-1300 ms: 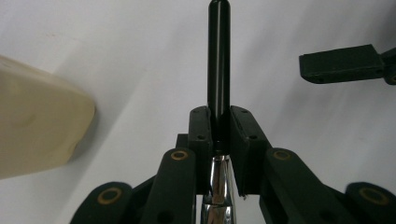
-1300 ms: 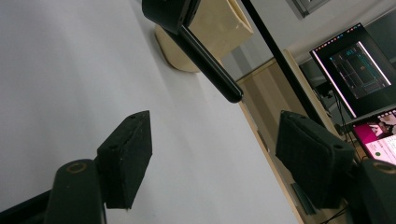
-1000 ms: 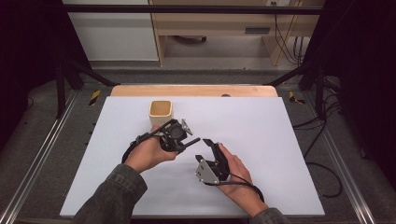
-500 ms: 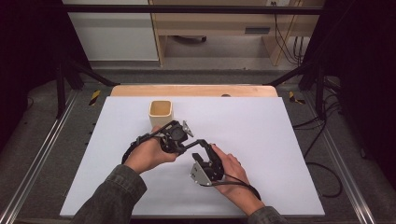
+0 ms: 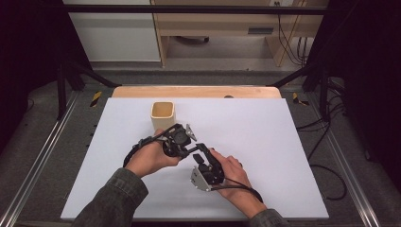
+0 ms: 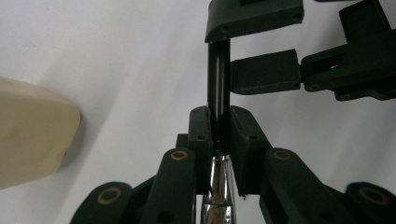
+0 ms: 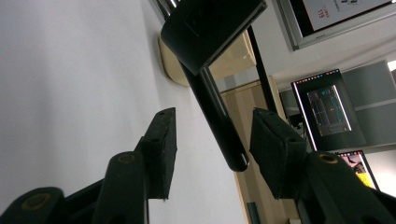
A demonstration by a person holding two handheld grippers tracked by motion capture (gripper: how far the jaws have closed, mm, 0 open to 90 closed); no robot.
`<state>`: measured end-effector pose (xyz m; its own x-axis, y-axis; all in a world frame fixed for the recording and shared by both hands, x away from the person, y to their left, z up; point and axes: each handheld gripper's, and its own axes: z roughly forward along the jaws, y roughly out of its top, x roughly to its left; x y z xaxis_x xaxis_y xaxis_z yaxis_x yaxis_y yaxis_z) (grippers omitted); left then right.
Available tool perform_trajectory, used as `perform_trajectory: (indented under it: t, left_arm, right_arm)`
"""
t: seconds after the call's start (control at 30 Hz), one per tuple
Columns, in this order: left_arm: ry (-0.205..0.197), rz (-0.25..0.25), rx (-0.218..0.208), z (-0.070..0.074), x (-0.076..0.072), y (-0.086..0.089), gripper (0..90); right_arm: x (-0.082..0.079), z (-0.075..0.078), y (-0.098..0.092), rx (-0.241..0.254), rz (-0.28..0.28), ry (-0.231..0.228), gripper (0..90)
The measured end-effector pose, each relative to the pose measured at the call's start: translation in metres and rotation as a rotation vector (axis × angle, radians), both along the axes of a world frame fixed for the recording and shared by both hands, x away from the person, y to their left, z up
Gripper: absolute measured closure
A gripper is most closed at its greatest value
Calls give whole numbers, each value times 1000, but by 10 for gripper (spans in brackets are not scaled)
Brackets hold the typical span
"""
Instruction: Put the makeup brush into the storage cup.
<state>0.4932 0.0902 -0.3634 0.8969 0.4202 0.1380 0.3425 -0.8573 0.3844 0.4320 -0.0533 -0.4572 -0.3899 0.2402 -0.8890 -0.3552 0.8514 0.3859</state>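
Observation:
My left gripper (image 5: 189, 147) (image 6: 219, 123) is shut on a slim black stick (image 6: 218, 74) with a chrome section (image 6: 217, 186) near its jaws. The stick's free end (image 7: 219, 121) lies between the jaws of my right gripper (image 5: 202, 153) (image 7: 215, 119). Those jaws have just been closing, and a small gap remains on each side of the stick, so the pads (image 7: 161, 149) do not press on it. Both grippers meet above the middle of the white table (image 5: 265, 142). A beige square cup (image 5: 163, 115) (image 6: 32, 130) stands just behind the left gripper.
A wooden strip (image 5: 196, 91) runs along the table's far edge. Metal rails (image 5: 38, 161) flank the table on both sides, and cables (image 5: 326, 142) lie on the floor at the right. White surface spreads to the right of the hands.
The right gripper has moved left and forward up to the left gripper, and its jaws now straddle the stick's end and stand narrower. The left hand has kept still.

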Motion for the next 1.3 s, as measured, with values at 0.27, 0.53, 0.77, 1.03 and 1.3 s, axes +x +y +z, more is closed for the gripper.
perform_trajectory:
  t: [0.27, 0.53, 0.77, 1.03, 1.3]
  left_arm:
    - [4, 2, 0, -1, -1, 0, 792]
    - [7, -7, 4, -1, -1, 0, 792]
    - [9, -13, 2, -2, -2, -1, 792]
    - [11, -17, -1, -2, -2, -1, 792]
    - [11, -17, -5, -2, -3, 1, 792]
  right_arm:
    - [0, 1, -1, -15, 16, -9, 584]
    - [-1, 0, 0, -16, 17, -12, 601]
    - [-1, 1, 0, -29, 24, -21, 601]
    - [0, 1, 0, -39, 32, -22, 632]
    - [-2, -1, 1, -36, 36, -27, 663]
